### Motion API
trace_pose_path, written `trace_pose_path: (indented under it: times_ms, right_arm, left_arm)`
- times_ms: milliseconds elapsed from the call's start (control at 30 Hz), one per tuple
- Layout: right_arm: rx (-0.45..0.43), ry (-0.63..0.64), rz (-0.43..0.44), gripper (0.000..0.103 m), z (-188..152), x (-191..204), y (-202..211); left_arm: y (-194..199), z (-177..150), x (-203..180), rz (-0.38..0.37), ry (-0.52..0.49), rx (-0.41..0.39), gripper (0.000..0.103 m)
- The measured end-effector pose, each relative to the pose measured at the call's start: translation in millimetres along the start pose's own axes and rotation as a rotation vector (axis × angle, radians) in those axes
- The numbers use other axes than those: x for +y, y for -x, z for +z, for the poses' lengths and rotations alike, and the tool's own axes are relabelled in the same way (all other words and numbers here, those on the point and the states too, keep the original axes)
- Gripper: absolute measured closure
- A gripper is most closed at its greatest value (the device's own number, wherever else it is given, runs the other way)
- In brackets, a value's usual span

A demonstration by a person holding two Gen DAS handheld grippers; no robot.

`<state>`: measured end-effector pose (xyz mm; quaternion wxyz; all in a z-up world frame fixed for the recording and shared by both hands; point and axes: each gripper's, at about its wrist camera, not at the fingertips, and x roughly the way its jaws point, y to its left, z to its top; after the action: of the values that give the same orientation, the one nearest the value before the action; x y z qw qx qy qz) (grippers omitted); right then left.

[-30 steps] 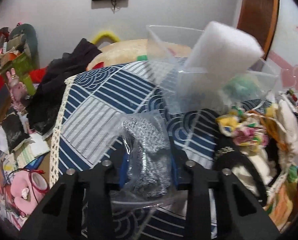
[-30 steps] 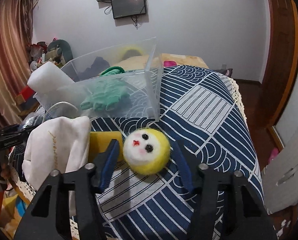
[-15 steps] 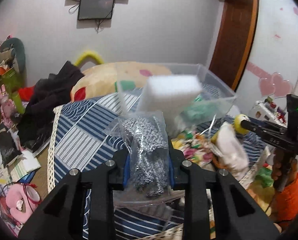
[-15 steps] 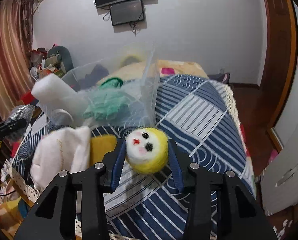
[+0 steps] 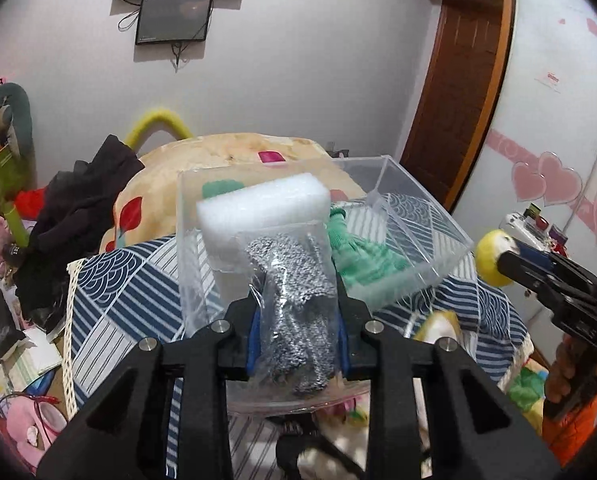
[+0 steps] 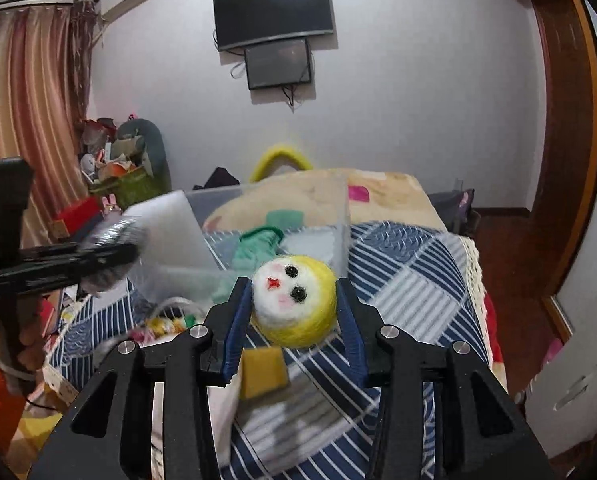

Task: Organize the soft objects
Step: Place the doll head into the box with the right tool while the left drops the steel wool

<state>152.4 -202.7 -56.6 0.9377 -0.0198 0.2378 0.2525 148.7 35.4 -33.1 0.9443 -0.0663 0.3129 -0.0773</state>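
Two grippers: we saw both loaded.
Left gripper (image 5: 296, 320): clamped our bagged silver scrubber (image 5: 294, 300) before the clear bin (image 5: 418, 216).
Right gripper (image 6: 294, 316): pinched our yellow felt ball (image 6: 294, 300) above the bedspread (image 6: 410, 280).

Bed (image 6: 414, 280) w/ navy-white patterned cover carries a clear plastic bin (image 5: 414, 216), tilted, green cloth (image 5: 358, 260) inside. Yellow sponge (image 6: 264, 372) lies flat on cover nr front; colourful small bits (image 6: 166, 326) at left edge.
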Motion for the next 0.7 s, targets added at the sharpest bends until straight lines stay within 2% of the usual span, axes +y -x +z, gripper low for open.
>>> trace_pose_path:
  times_ms: [300, 533, 700]
  right_arm:
    - [-0.012, 0.024, 0.019, 0.064, 24, 15, -28]
    - [0.048, 0.066, -0.003, 0.064, 31, 25, -62]
    - [0.107, 0.079, -0.016, 0.064, 30, 27, -84]
  left_arm:
    - [-27, 21, 6, 0.028, 0.028, 0.0, 0.074]
    - [-51, 26, 11, 0.063, 0.027, 0.031, 0.074]
    - [-63, 24, 16, 0.049, 0.044, 0.059, 0.074]
